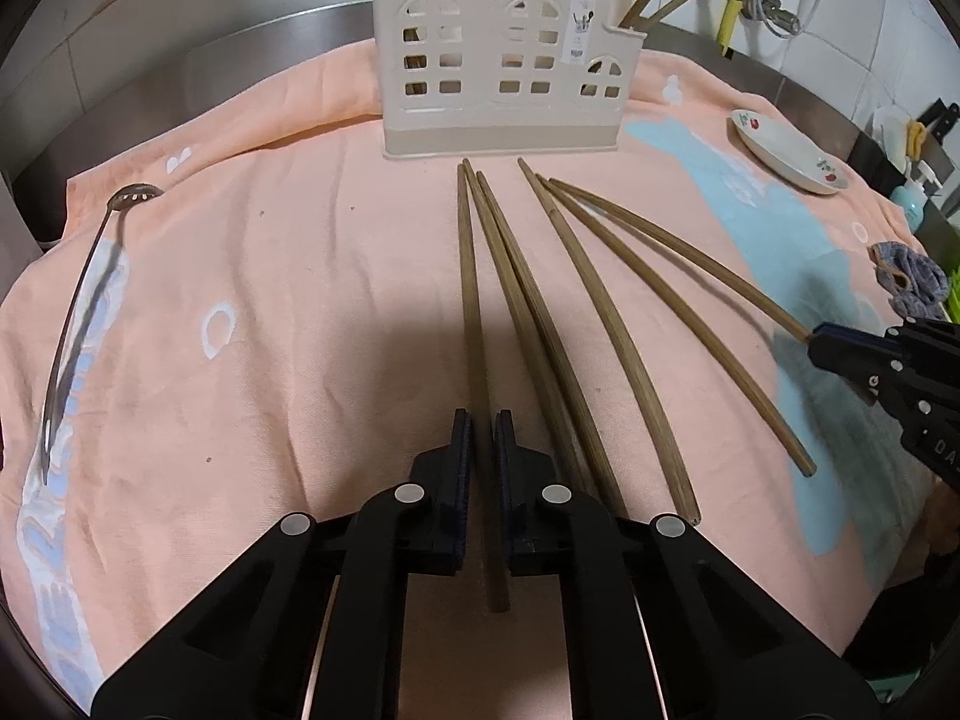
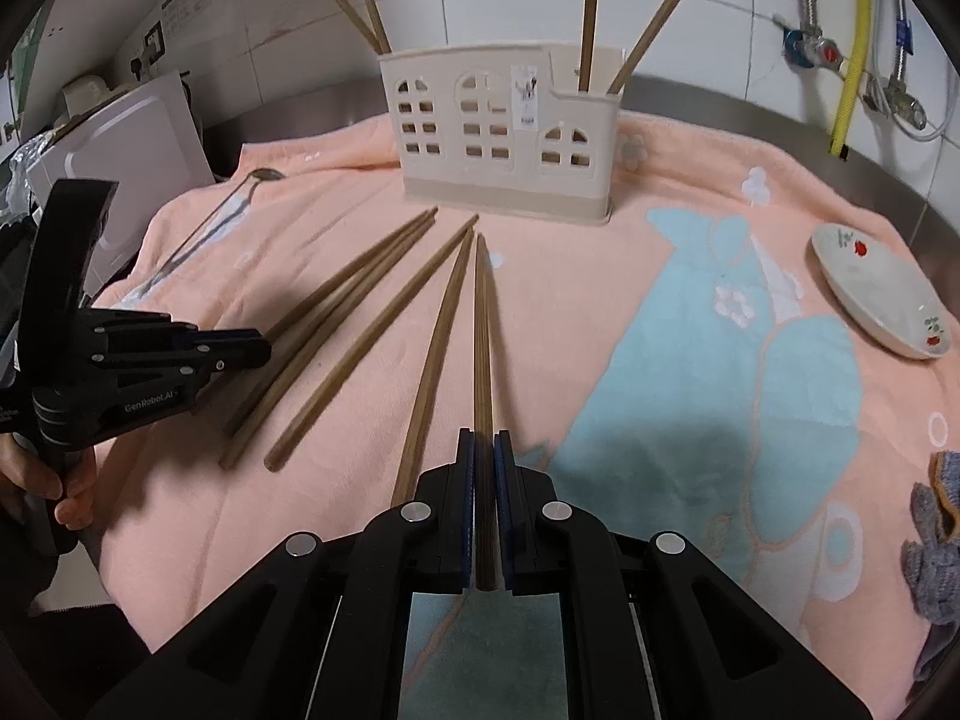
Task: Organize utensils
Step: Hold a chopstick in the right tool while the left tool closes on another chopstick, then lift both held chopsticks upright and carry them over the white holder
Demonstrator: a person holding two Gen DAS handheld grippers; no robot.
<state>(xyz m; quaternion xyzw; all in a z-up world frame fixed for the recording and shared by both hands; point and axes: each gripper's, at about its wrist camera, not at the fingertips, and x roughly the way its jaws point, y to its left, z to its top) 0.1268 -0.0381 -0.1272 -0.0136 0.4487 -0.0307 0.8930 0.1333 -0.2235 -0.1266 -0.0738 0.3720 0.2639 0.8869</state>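
Observation:
Several brown chopsticks lie fanned on a peach towel (image 1: 270, 276) in front of a cream house-shaped utensil holder (image 1: 498, 66) (image 2: 504, 138) that has chopsticks standing in it. My left gripper (image 1: 483, 420) is shut on the leftmost chopstick (image 1: 471, 300) near its thick end. My right gripper (image 2: 483, 438) is shut on the rightmost chopstick (image 2: 482, 324); it also shows in the left wrist view (image 1: 840, 342). The left gripper shows in the right wrist view (image 2: 240, 348). A slotted metal spoon (image 1: 78, 306) lies at the towel's left edge.
A white floral dish (image 1: 792, 150) (image 2: 876, 288) sits on the towel at the right. A grey cloth (image 2: 936, 540) lies at the right edge. Steel counter rim, tiled wall and pipes (image 2: 852, 48) stand behind the holder. A white board (image 2: 126, 168) leans at the left.

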